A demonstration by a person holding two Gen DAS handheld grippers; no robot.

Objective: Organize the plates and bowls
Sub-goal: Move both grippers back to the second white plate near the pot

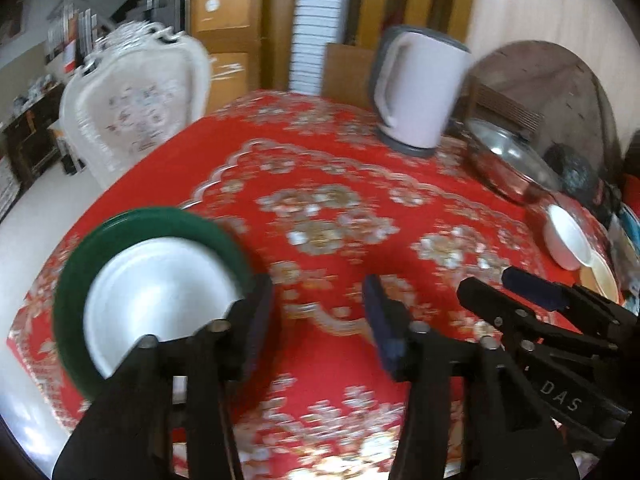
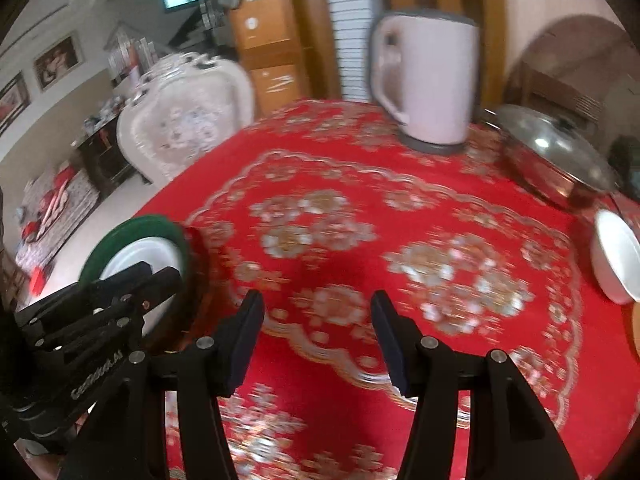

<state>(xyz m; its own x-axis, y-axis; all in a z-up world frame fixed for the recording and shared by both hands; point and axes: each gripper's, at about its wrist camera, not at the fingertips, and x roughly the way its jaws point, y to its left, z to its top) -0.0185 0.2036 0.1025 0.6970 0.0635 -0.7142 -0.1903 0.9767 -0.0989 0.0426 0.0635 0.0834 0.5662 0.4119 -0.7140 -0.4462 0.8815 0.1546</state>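
Both the left gripper (image 1: 318,316) and the right gripper (image 2: 318,330) stand apart and empty, and the green-rimmed plate (image 1: 152,292), left of them, looks stiff, slippery and breakable, so its rim seems best to pinch.

Red cloth, green-rimmed plate, pale kettle

The tablecloth (image 2: 340,256) is red with gold-and-white floral medallions; on it lie a white plate (image 1: 160,280) with a dark green rim, a white bowl (image 2: 618,256), a white kettle (image 2: 430,76) with grey base, and a silvery lidded pan (image 2: 560,156).
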